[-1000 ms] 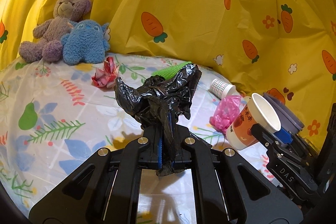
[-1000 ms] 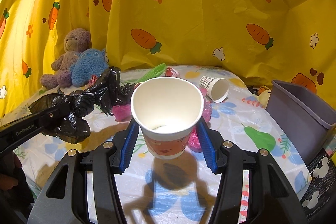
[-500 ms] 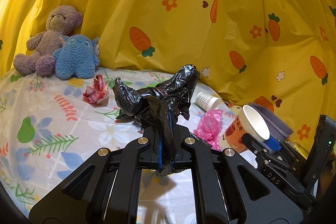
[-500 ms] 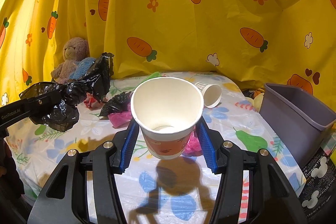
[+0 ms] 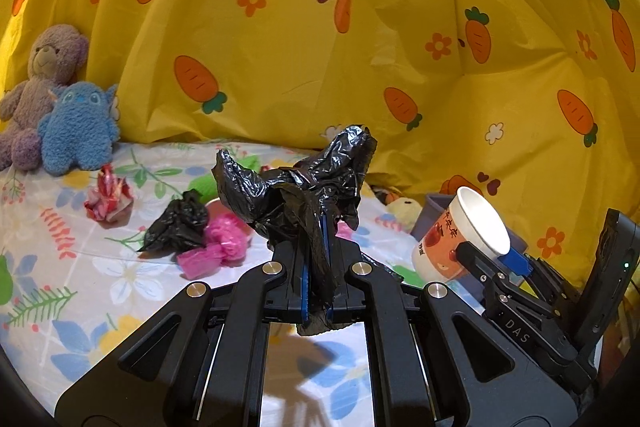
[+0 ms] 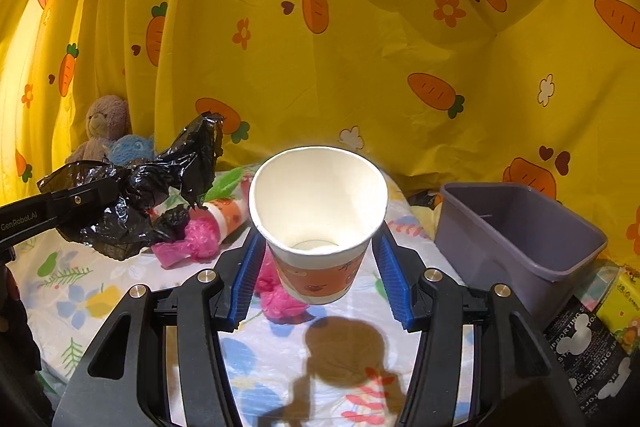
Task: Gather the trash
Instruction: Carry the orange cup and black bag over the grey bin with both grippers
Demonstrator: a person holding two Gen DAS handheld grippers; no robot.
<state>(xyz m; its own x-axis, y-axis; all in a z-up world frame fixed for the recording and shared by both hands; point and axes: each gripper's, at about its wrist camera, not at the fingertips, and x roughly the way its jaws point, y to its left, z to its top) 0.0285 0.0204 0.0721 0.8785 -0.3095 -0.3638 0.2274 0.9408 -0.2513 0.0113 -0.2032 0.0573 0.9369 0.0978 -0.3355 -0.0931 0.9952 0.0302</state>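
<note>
The left gripper [image 5: 314, 267] is pinched tight on a crumpled black plastic bag [image 5: 296, 187], whose loose folds stick up above its closed fingers, clear of the table [image 5: 80, 307]. To its right, the right gripper [image 6: 318, 267] is clamped on a paper cup [image 6: 318, 203]: the blue pads [image 6: 390, 279] press the cup's sides from left and right, and the cup sits mouth up, tipped slightly toward the camera and apparently empty. Both pieces of trash are held up off the flowered tablecloth, so the step in hand looks like carrying them to the bin rather than picking up. The grey bin [image 6: 520, 227] stands open at the far right edge of the table, just right of the cup and well apart from the bag. More trash lies on the table: a smaller black wad [image 5: 178, 223] touching some pink plastic [image 5: 218, 247], a second cup [image 6: 224, 211] on its side behind them, and a red-and-white crumpled wrapper [image 5: 108, 197] farther left, near two plush toys [image 5: 76, 131] against the yellow curtain [image 5: 320, 27]. The next move probably calls for swinging the cup right until it is over the bin's opening, then spreading the fingers only once it is past the near rim; the bag has farther to travel and its loose folds could catch on the rim.
</note>
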